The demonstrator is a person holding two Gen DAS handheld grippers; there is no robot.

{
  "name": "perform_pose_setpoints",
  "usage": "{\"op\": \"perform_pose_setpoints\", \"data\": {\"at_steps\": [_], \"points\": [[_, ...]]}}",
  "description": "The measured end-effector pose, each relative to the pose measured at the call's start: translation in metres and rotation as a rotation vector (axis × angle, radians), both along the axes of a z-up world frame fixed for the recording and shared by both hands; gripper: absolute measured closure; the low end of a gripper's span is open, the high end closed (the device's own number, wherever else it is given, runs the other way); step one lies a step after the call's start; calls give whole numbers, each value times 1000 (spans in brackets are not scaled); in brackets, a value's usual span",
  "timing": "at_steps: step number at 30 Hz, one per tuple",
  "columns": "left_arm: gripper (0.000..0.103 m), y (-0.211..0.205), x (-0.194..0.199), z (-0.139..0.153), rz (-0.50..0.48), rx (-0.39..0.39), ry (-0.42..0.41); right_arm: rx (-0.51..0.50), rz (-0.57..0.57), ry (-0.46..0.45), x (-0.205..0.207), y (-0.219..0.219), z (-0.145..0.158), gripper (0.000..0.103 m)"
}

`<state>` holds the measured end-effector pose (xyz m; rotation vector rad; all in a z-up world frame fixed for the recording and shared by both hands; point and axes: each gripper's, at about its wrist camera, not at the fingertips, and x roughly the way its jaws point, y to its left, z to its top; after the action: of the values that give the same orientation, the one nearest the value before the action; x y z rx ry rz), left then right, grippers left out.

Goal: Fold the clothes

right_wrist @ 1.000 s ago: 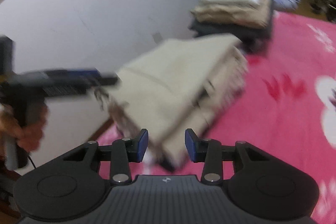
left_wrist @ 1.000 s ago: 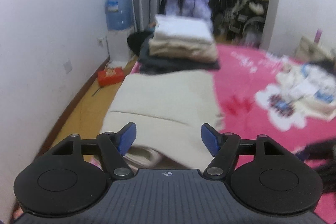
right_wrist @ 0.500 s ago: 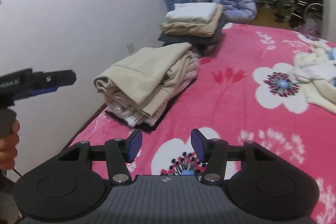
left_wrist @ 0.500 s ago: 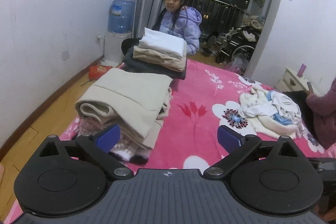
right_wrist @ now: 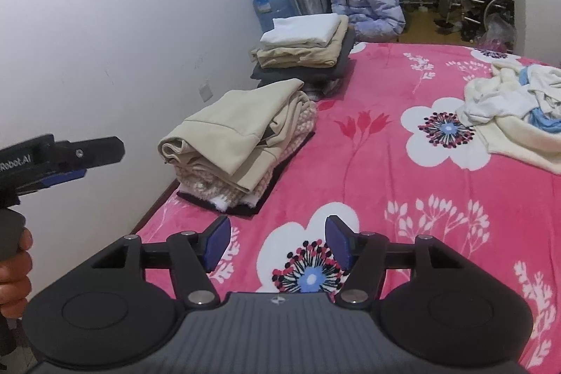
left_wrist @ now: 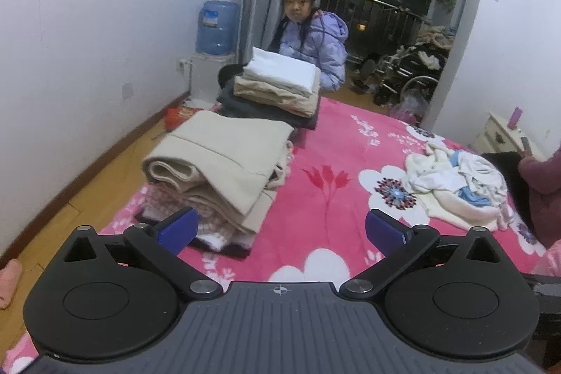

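Left gripper (left_wrist: 278, 230) stands wide, empty. Right gripper (right_wrist: 277, 246) has just been opening, nothing between its jaws. Folded stack (left_wrist: 224, 163) lies at the bed's (left_wrist: 326, 198) left edge. Loose pile (right_wrist: 512, 107) lies well to the right: judged light, limp, prone to slump; best pinched at a hem or corner.

Left claw (left_wrist: 279, 230) gapes empty (right claw (right_wrist: 277, 246) just been opening).

Both grippers, left (left_wrist: 278, 230) and right (right_wrist: 277, 246), were black, with blue pads (right_wrist: 218, 244), silver screws (left_wrist: 205, 286) and ribbed grey bases (left_wrist: 280, 332).
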<state>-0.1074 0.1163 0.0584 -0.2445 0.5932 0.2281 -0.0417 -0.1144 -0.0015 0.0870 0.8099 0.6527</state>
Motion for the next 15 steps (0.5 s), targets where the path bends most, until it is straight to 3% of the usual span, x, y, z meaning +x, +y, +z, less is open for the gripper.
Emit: {"op": "perform_pose_setpoints", "data": {"at_steps": [11,15], "points": [[0,-13,-13,6,12,76,14,4,21,-35,-9,13,10,32],[0,-17,-13,6,-2,67,19,-10,25,-30,-11,16,10,31]]}}
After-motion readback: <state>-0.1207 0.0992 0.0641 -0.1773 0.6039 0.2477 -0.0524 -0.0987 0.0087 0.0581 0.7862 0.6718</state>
